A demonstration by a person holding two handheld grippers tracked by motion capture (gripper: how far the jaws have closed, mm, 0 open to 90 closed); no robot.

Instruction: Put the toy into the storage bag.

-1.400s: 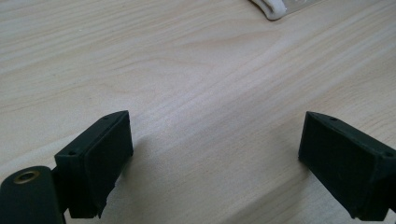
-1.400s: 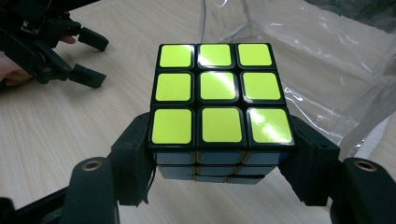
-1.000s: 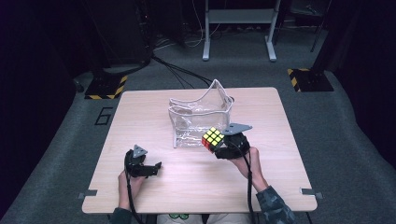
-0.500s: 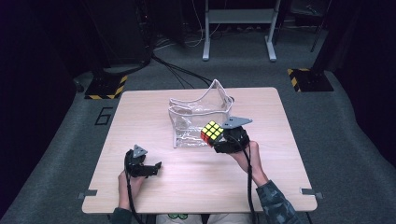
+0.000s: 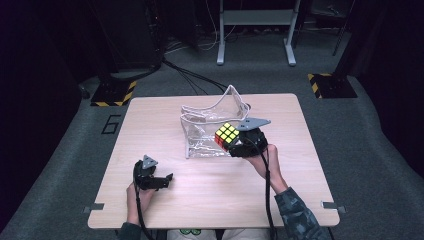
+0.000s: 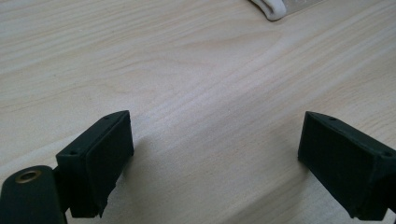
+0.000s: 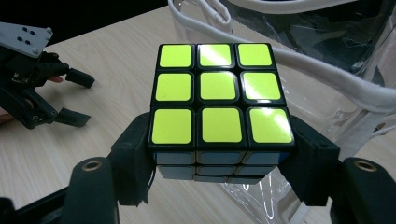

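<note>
Yellow-topped cube (image 7: 220, 105) sits clamped squarely in your right claw (image 7: 219, 161), just before the clear bag (image 5: 212, 125), so keep it level over the mouth while your empty, wide-open left claw (image 6: 212, 163) rests on the table (image 5: 165, 120).

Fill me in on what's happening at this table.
A person works with a gripper in each hand. The right gripper is clamped on a puzzle cube, yellow face up, holding it in the air beside a clear bag that stands on the table. The left gripper rests near the table's front, open, with nothing between its jaws.
</note>
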